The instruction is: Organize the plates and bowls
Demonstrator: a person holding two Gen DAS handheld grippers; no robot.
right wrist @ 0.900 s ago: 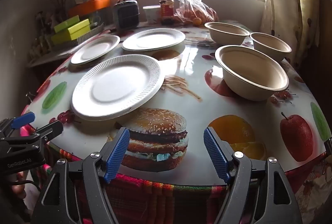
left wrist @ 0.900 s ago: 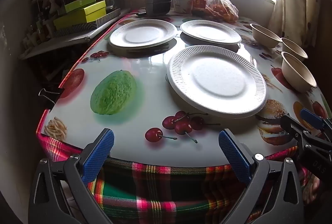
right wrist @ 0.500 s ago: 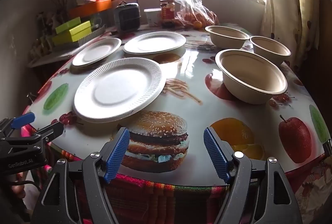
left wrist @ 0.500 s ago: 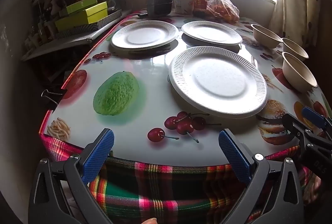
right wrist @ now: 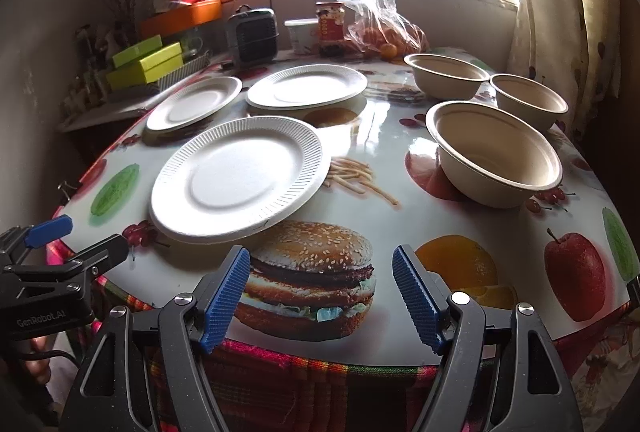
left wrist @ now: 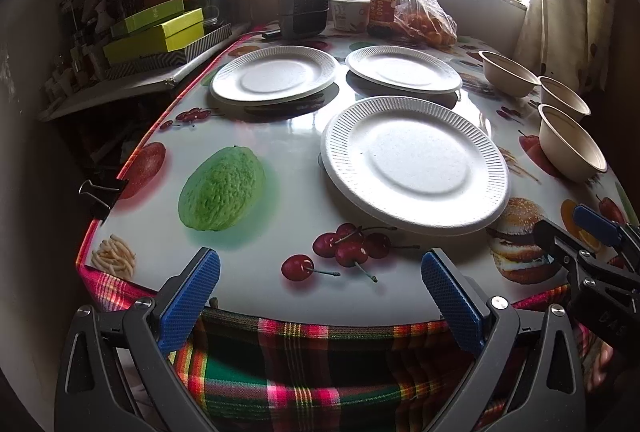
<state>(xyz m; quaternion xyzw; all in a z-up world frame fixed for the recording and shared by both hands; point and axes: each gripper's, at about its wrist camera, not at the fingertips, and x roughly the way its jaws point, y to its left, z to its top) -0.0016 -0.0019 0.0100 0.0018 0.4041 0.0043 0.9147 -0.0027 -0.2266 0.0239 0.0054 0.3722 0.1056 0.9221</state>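
Note:
Three white paper plates lie on the table: a near plate [left wrist: 416, 164] [right wrist: 240, 178], a far left plate [left wrist: 274, 77] [right wrist: 194, 103] and a far right plate [left wrist: 404, 69] [right wrist: 307, 86]. Three beige bowls stand at the right: a near bowl [left wrist: 570, 146] [right wrist: 496, 156], a middle bowl [left wrist: 564, 103] [right wrist: 529, 100] and a far bowl [left wrist: 508, 73] [right wrist: 446, 75]. My left gripper [left wrist: 320, 298] is open and empty at the table's front edge. My right gripper [right wrist: 322, 296] is open and empty over the front edge, right of the near plate.
The table [left wrist: 280, 216] has a glossy fruit-print cloth over a plaid skirt. At the back stand a small grey appliance [left wrist: 302, 8], a white tub [left wrist: 348, 12], a jar [left wrist: 383, 8] and a bag of oranges [left wrist: 424, 16]. Green boxes [left wrist: 156, 36] sit on a shelf at left.
Both grippers have drawn back and risen slightly, so the table looks a little farther off. Plates and bowls have not moved.

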